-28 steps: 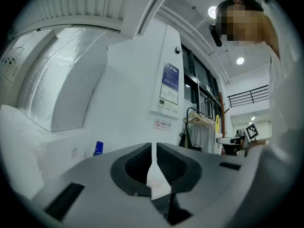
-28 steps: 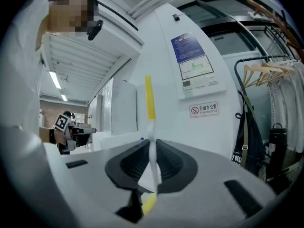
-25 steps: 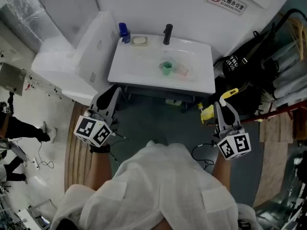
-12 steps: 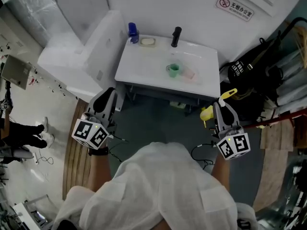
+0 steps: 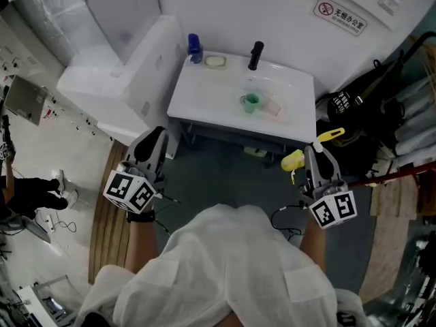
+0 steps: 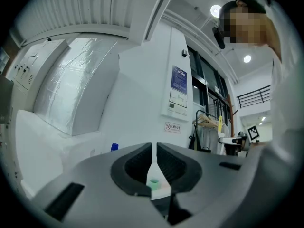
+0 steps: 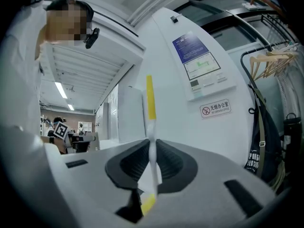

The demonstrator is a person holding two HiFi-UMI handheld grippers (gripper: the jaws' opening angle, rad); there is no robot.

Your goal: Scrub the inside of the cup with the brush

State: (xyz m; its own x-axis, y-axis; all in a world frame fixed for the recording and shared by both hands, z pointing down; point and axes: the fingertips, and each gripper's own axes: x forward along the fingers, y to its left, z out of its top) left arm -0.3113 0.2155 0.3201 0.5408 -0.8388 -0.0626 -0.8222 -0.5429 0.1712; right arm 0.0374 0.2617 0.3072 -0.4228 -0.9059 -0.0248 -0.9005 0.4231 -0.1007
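A white washbasin (image 5: 204,101) stands against the wall. In its bowl sits a green cup (image 5: 252,101), upright, with a pale pinkish item (image 5: 272,107) just beside it (too small to name). Along the back edge stand a blue bottle (image 5: 195,48), a pale soap bar (image 5: 215,61) and a black tap (image 5: 255,55).

1. The left gripper (image 5: 152,144) has its jaws pressed together with nothing between them.
2. The right gripper (image 5: 314,157) has its jaws clamped on the brush (image 7: 150,103), and the handle sticks out on both sides of the pads.
3. Both forearms (image 5: 138,245) are held low in front of the torso. The grippers point forward and sit well apart, level with each other, with each marker cube (image 5: 129,189) at the rear end.
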